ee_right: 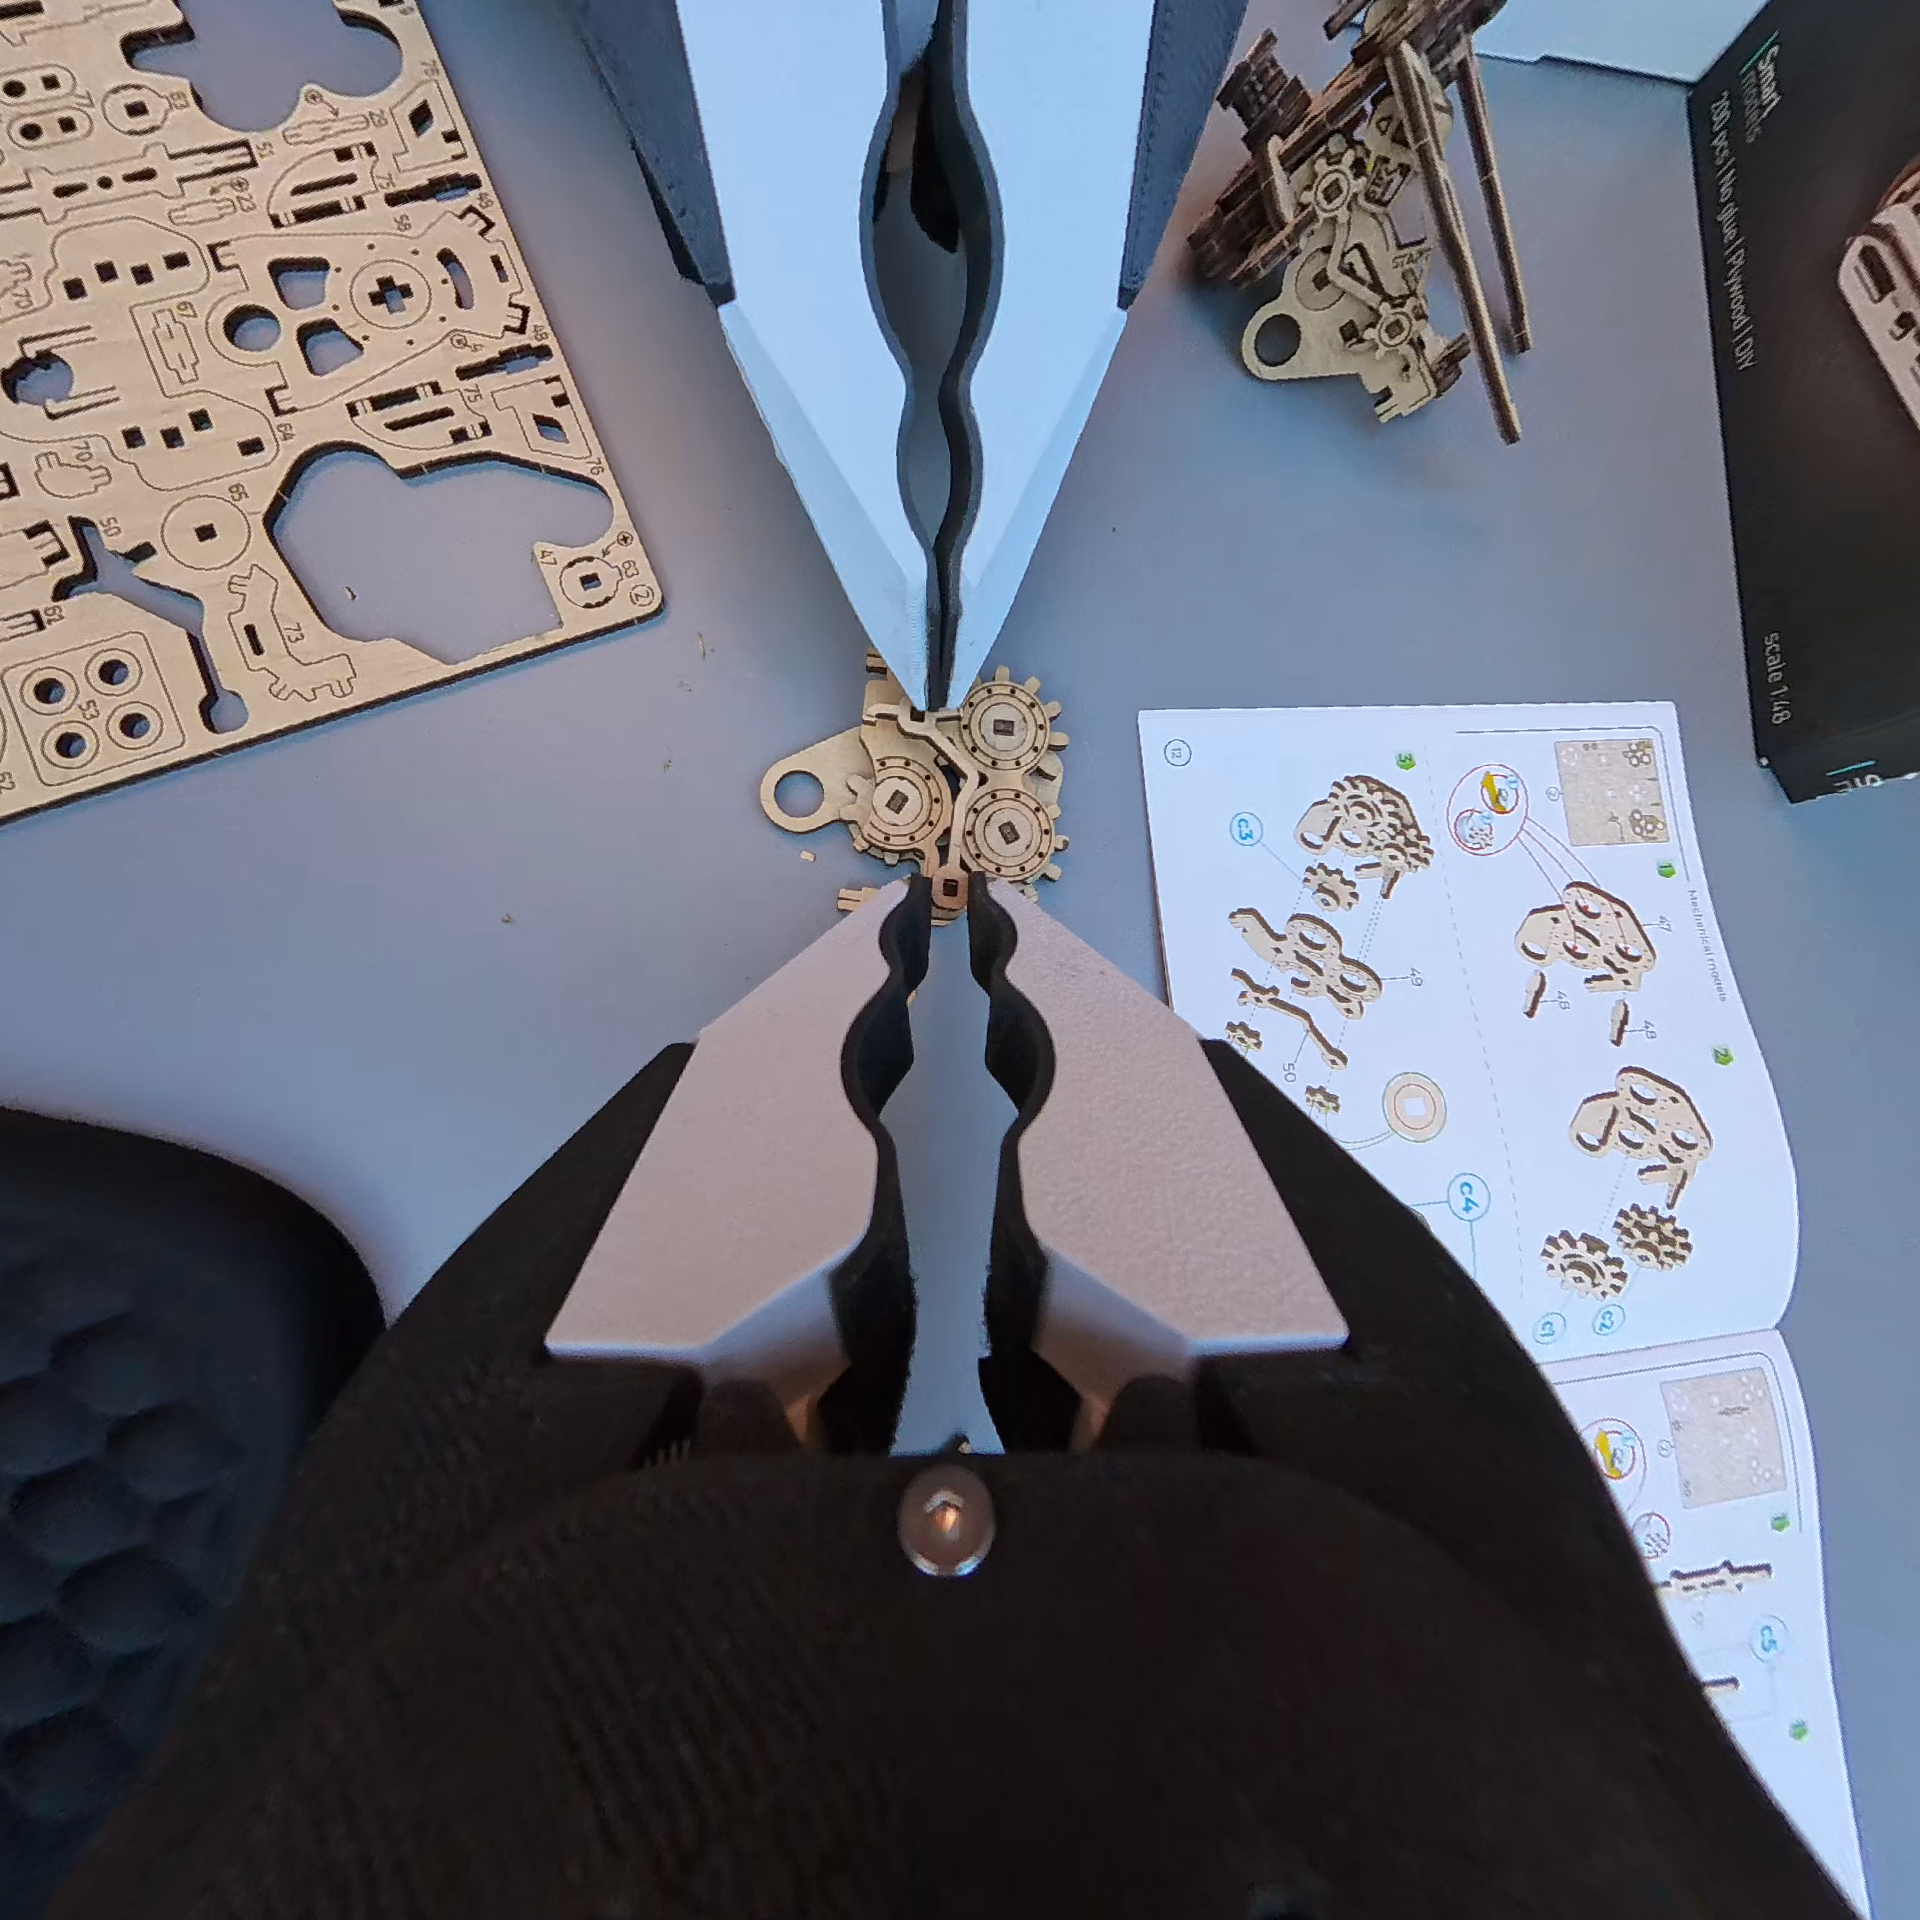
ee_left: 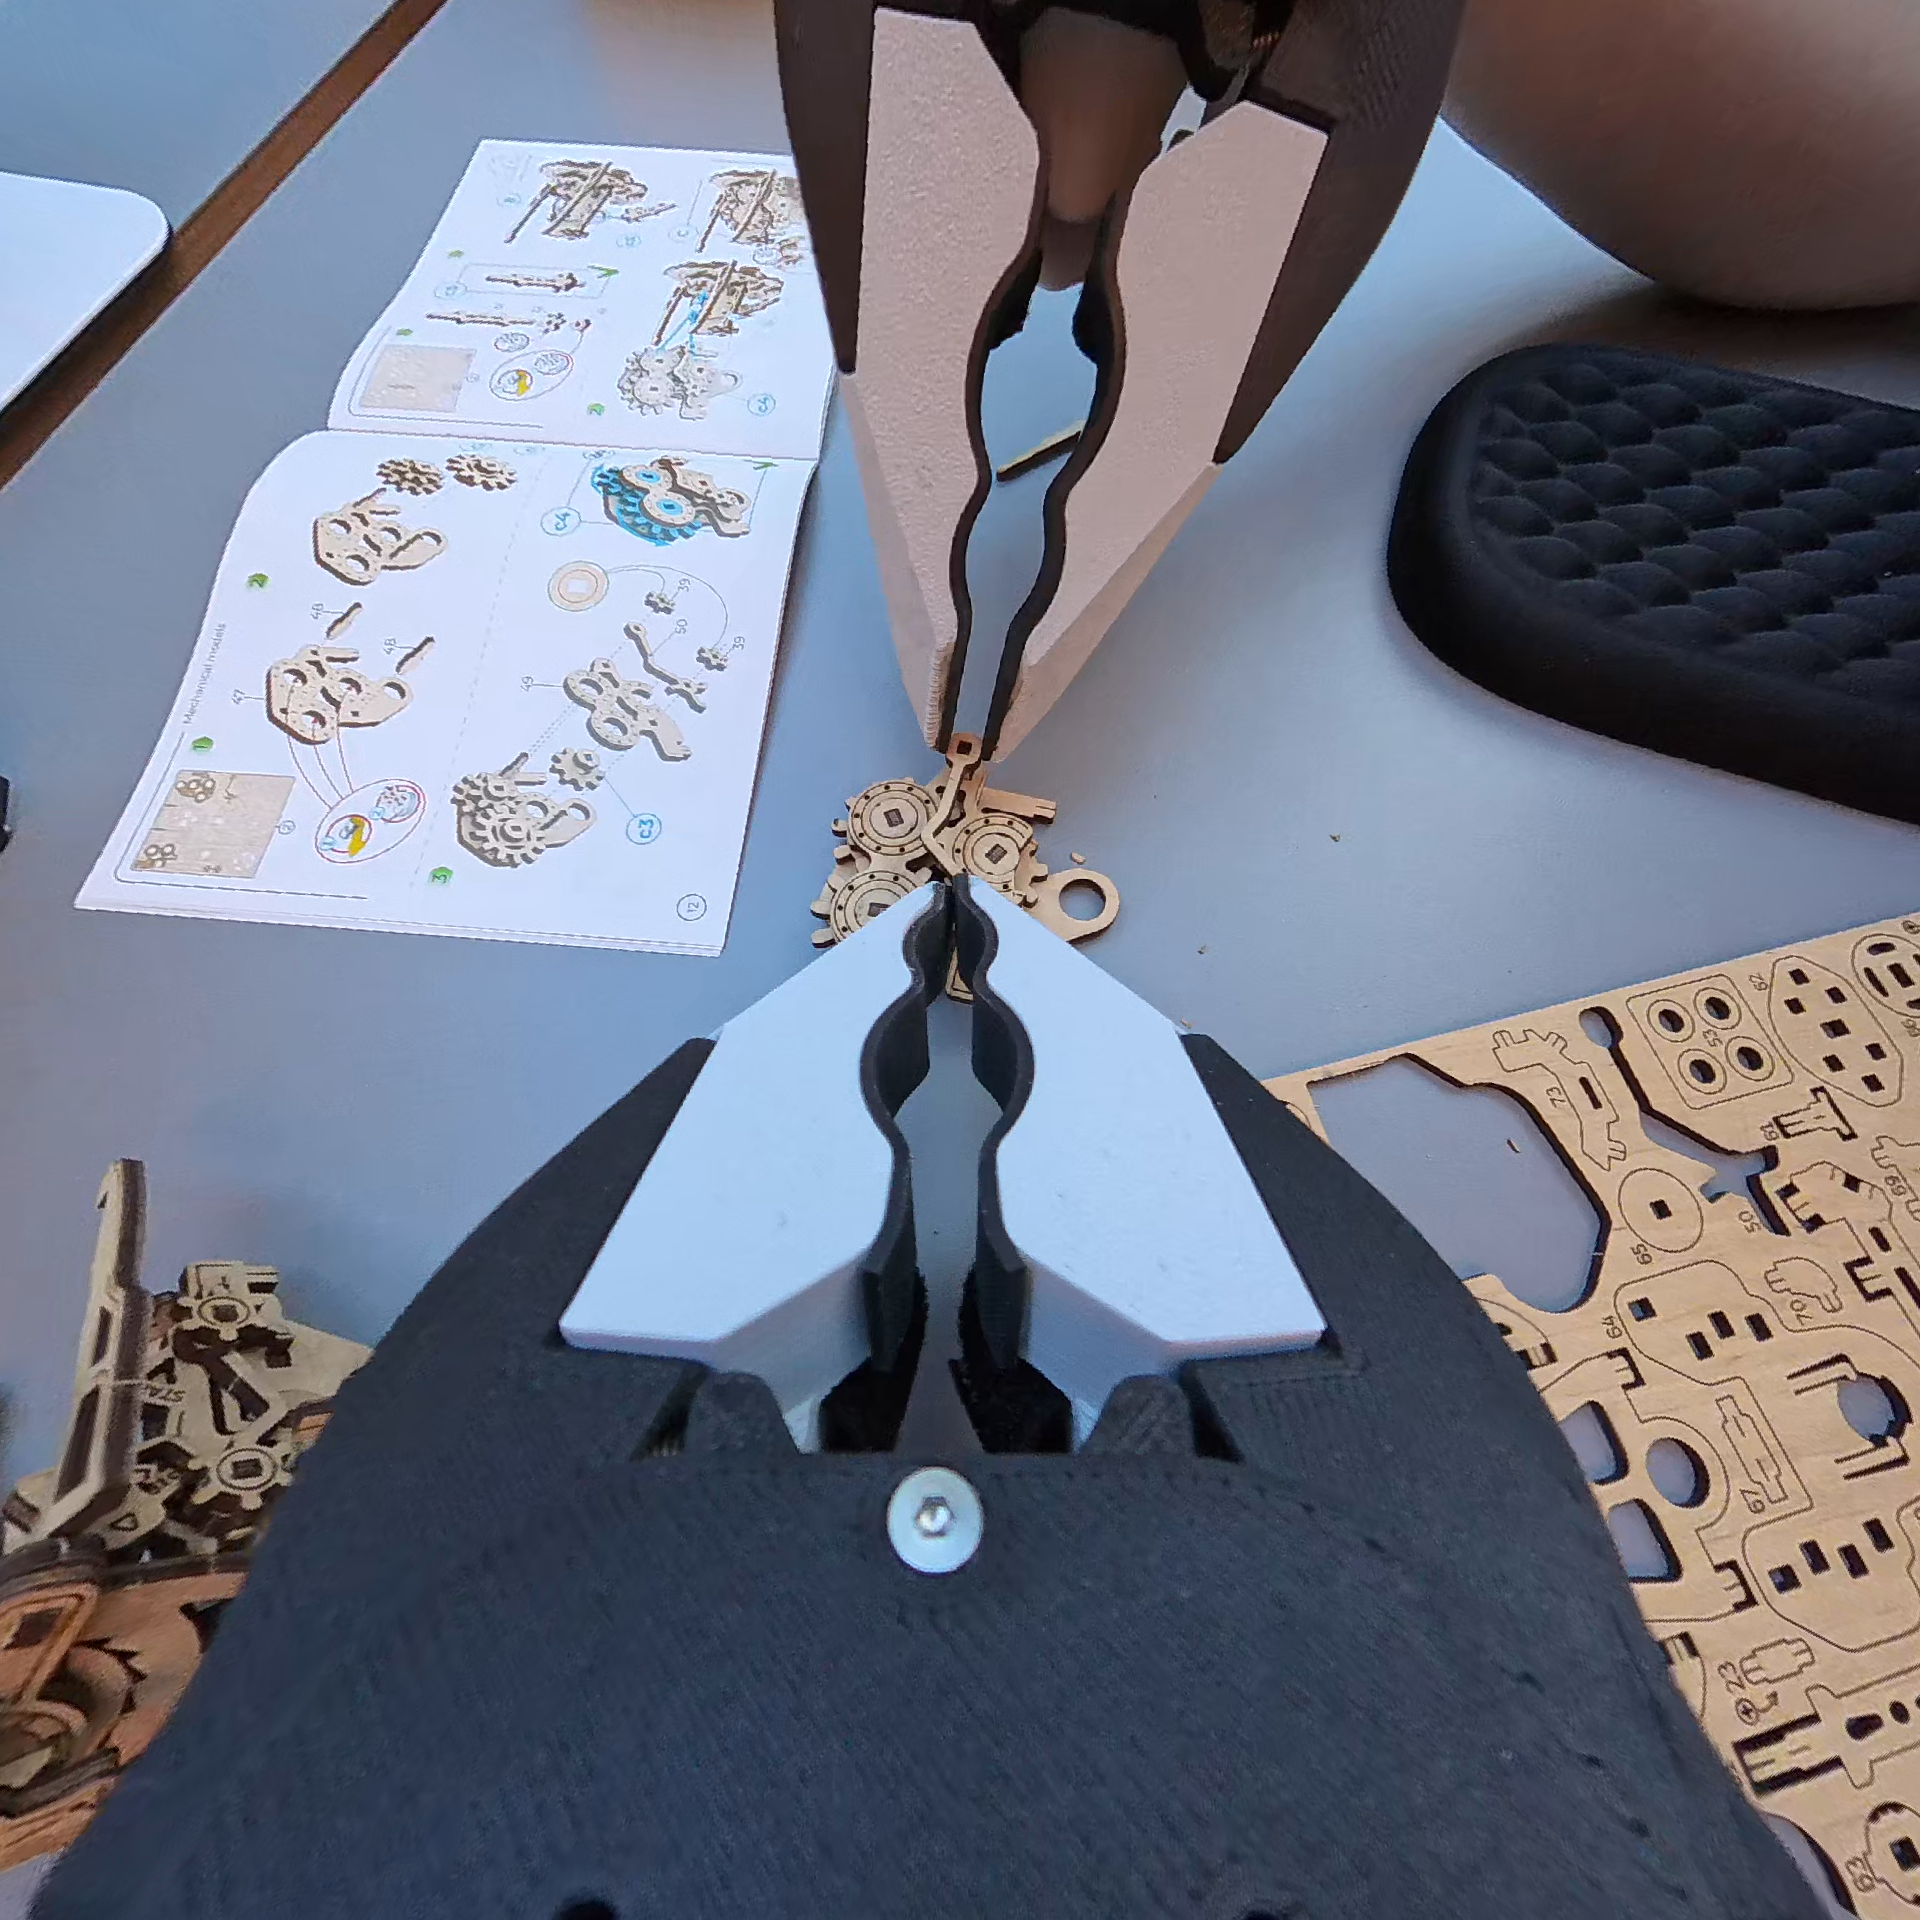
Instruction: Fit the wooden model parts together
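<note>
While the plywood gear cluster [ee_right: 951, 790] lies flat on the grey tabletop [ee_right: 1299, 582], my left fingers [ee_left: 952, 902] are clenched on its near edge, and my right fingers [ee_right: 948, 891] pinch its thin curved link's [ee_right: 948, 831] square-holed end. Toothed round wheels crowd together.

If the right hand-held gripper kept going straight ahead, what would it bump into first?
Probably the wooden gear assembly, whose end tab its tips already pinch. Just beyond that sits the left hand-held gripper, pointing back at it.
</note>
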Demonstrator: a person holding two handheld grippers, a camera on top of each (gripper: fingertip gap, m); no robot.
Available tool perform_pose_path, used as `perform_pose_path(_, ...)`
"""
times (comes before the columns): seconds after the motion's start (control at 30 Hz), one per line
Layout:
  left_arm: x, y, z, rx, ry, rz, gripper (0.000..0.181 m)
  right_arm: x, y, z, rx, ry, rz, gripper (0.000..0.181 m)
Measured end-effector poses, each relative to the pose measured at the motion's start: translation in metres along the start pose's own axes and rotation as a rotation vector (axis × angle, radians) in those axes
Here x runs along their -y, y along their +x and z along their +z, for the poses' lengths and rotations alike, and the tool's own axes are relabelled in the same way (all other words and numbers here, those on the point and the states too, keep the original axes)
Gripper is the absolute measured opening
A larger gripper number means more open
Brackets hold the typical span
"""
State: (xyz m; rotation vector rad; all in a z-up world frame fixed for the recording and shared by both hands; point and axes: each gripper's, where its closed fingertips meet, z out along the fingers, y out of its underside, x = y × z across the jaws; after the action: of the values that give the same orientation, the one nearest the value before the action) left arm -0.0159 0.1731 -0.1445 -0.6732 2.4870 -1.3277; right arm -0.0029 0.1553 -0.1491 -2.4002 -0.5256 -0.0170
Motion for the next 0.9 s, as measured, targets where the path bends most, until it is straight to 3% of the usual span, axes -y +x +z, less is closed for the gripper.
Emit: perform_pose_path(0.9, 0.0002, 0.0006, 0.0004, 0.064, -0.006, 0.067, 0.0, -0.0004, -0.0011, 0.0018, 0.079, 0.109, 0.095, 0.007)
